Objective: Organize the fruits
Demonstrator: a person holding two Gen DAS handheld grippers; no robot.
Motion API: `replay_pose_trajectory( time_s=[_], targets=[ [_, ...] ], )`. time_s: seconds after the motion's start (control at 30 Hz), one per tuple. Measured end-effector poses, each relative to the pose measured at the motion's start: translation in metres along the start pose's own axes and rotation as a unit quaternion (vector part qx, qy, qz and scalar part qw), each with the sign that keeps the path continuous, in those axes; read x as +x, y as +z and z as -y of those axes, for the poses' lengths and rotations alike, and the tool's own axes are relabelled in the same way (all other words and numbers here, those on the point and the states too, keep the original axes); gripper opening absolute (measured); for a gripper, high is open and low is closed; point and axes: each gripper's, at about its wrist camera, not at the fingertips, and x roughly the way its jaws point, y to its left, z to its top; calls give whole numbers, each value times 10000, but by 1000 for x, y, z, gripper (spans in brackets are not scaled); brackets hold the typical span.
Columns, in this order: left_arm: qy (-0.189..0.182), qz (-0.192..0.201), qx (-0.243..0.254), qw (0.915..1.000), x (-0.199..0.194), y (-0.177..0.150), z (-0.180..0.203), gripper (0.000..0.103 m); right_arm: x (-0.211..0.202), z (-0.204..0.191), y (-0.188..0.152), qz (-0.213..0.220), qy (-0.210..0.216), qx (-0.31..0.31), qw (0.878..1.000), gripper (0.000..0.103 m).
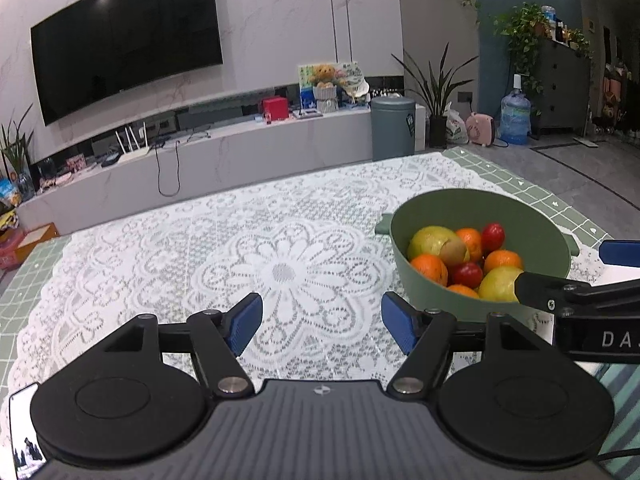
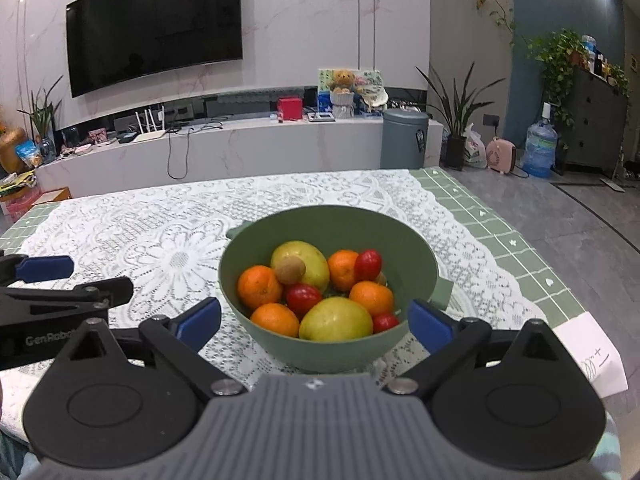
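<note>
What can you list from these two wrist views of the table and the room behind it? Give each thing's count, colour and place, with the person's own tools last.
bowl: one, green, on the lace cloth, holding all the fruit
oranges: four in view, orange, in the bowl
large fruits: two, yellow-green, in the bowl, front and back
small red fruits: three, red, among the oranges
small brown fruit: one, resting against the rear yellow-green fruit
lace cloth: one, white, over a green checked tablecloth
paper: one, white, at the table's right edge
television: one, black, on the wall
bin: one, grey, beyond the table
left gripper: open, over the cloth, empty
right gripper: open, before the bowl, empty
</note>
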Motion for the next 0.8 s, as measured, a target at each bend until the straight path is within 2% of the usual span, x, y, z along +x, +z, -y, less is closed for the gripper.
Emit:
replay_pose_trajectory(
  time_s=[0.8],
  targets=[
    [-124,-296,-96,9994,6,-5,-2,82,5,-1,-5,-204,-61,-62,9998,97]
  ],
)
